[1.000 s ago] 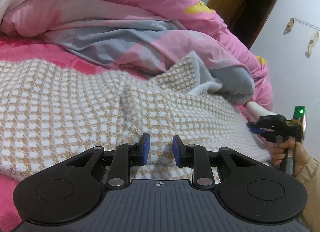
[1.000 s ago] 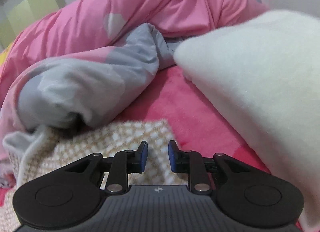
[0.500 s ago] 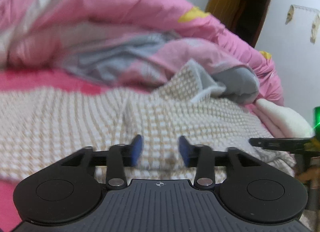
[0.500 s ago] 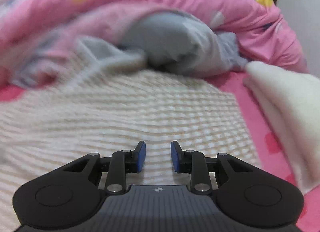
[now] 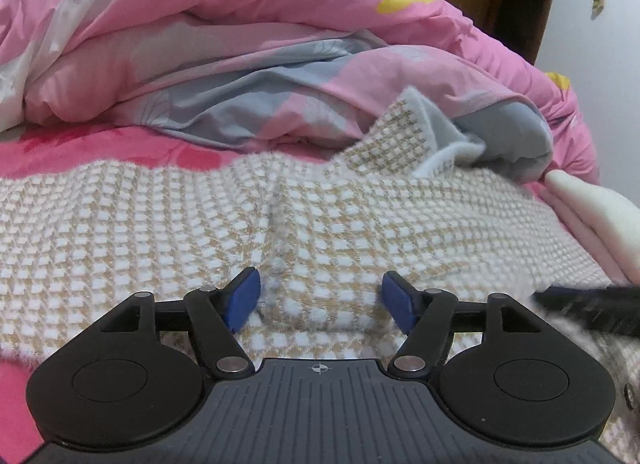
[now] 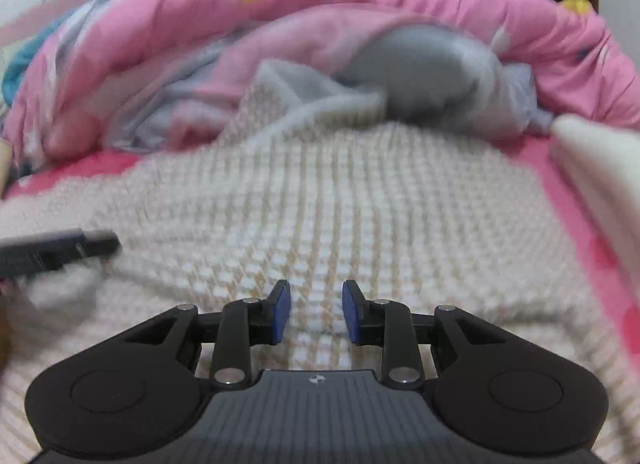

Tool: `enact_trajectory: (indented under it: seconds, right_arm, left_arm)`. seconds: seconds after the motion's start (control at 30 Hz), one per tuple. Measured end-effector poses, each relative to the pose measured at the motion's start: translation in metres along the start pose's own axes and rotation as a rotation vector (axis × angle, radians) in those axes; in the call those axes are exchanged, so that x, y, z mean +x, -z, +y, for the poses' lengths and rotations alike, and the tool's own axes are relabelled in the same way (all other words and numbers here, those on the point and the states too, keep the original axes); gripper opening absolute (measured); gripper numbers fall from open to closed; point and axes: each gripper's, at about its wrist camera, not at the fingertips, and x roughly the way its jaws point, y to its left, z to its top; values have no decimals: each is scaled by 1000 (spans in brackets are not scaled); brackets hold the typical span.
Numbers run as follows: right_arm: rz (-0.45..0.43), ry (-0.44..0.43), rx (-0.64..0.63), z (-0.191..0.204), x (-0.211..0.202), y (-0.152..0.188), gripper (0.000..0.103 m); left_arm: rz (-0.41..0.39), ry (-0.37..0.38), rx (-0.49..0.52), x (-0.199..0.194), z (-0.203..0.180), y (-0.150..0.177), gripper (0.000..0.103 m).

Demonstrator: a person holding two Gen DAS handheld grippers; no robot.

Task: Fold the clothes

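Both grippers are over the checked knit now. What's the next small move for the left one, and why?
Probably lower the left gripper and close on the ridge of the checked knit garment between its fingers. Its jaws stand wide open, holding nothing, and a raised crease runs toward the gap. The right gripper is also open over the same garment.

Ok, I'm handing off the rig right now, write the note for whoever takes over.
Left hand-held gripper: open wide, empty, low over the checked knit garment.
Right hand-held gripper: open, narrower gap, empty, over the same garment.
Garment lies spread on the pink bedsheet; one far corner is flipped up against the pink and grey duvet. A cream folded item sits at the right.
Done: laid out, no fold visible.
Left: grasp an edge, fold.
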Motion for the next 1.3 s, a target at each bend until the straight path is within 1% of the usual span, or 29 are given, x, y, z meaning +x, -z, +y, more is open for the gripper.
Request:
enact_trajectory:
  seconds: [0.1,0.13,0.2,0.27,0.33,0.37,0.43,0.53,0.6,0.63,0.77,0.83,0.87,0.9,0.93,1.0,1.07,1.13,1.17,1.2,1.23,1.3]
  right_arm:
    - [42,8,33,1,-10,-16,31]
    - [30,-3,29,6,-16,-20,31]
    - [-22,-36,5,17,-25,-25,30]
    - [-24,-30,-18,28,-17,-22,30]
    - [39,-19,-45,33,7,-7,31]
    - [18,-12,-69,36,7,-3,31]
    - [40,-3,-93,39,4,-8,32]
    - [43,0,-110,41,3,-7,32]
    - [37,-1,-117,42,4,-4,32]
    - [34,-1,-119,42,4,-3,32]
    - [19,13,-126,44,4,-2,32]
    - [30,18,-130,46,1,-5,32]
    - [35,20,-131,47,0,-7,32]
    - [40,21,-132,48,-2,-9,31]
    - [39,11,-129,48,-6,-15,30]
    - [-11,-14,-102,47,-17,-30,30]
    - [-36,13,-87,45,-11,-41,30]
    - [-44,47,-76,42,3,-47,30]
    - [-39,64,-72,40,12,-50,30]
    - [23,76,-75,37,31,-44,31]
    - [74,71,-83,32,46,-37,31]
    - [66,60,-81,30,44,-42,31]
  left_arm:
    - [-2,7,-11,1,2,0,68]
    - [-3,9,-14,1,2,0,68]
    - [-4,13,-20,1,2,1,68]
    - [-6,17,-29,0,3,2,69]
    - [-8,21,-42,0,5,2,69]
    - [-10,25,-49,-1,6,2,69]
    - [-17,27,-68,-3,8,1,69]
    - [-41,18,-104,-11,11,-4,68]
    - [-98,17,-112,-21,10,-10,68]
    - [-109,12,-99,-20,8,-13,68]
    - [-64,-30,0,3,-4,-21,69]
    - [-41,-51,50,15,-11,-25,69]
    - [-1,-74,53,26,-9,-23,69]
    - [30,-85,30,34,-4,-20,69]
    - [27,-76,2,34,1,-20,69]
    - [23,-57,-54,33,11,-19,69]
    - [18,-43,-95,33,19,-19,69]
    - [12,-42,-93,31,18,-18,69]
    - [10,-41,-95,30,18,-18,69]
    - [8,-36,-101,29,19,-18,69]
    - [7,-31,-108,29,20,-18,69]
    - [3,-22,-121,30,22,-18,69]
